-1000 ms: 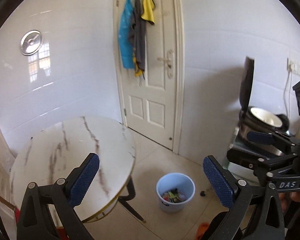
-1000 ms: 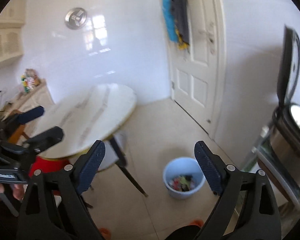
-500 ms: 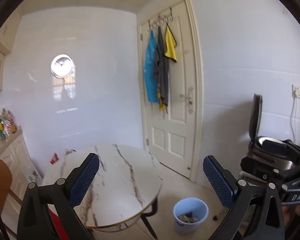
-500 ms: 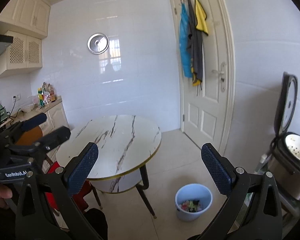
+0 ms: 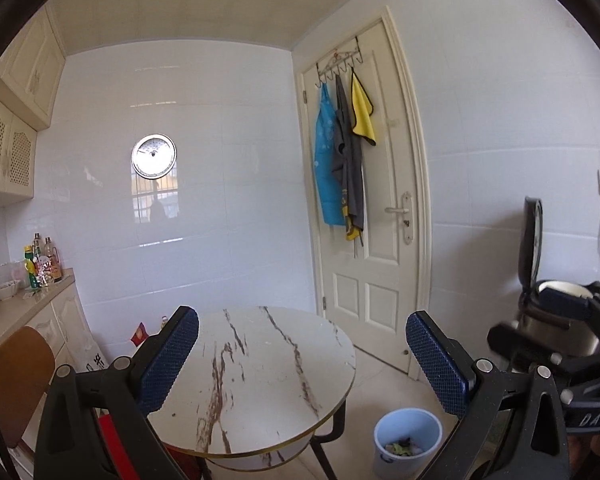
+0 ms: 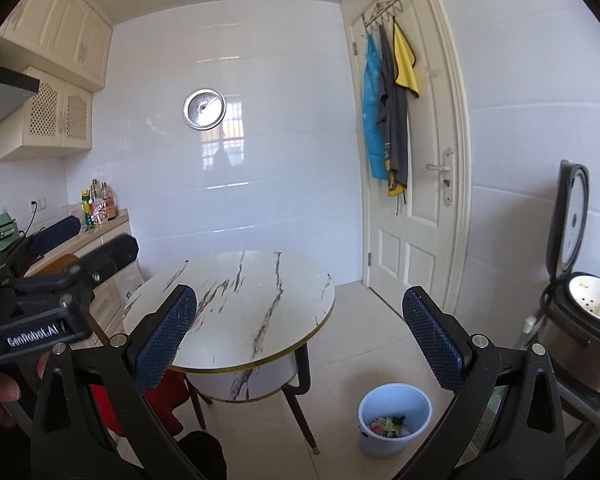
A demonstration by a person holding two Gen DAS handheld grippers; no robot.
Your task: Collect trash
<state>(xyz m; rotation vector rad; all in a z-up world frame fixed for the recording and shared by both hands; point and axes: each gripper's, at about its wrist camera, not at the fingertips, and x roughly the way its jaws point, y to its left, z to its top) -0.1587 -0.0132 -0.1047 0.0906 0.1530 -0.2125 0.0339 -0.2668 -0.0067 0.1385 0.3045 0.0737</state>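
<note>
White-tiled kitchen: left gripper (image 5: 302, 364) and right gripper (image 6: 300, 342), fingers spread and empty; leftover scraps beyond the blue bin (image 6: 395, 420) may go unnoticed.

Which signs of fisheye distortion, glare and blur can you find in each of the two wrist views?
Left wrist view: the door frame bows, black corners ring the picture, the tiled wall mirrors a bright window, and the right gripper at the edge is smeared. Right wrist view: the door curves too, with window glare under the round metal disc; the bin is sharp.
</note>
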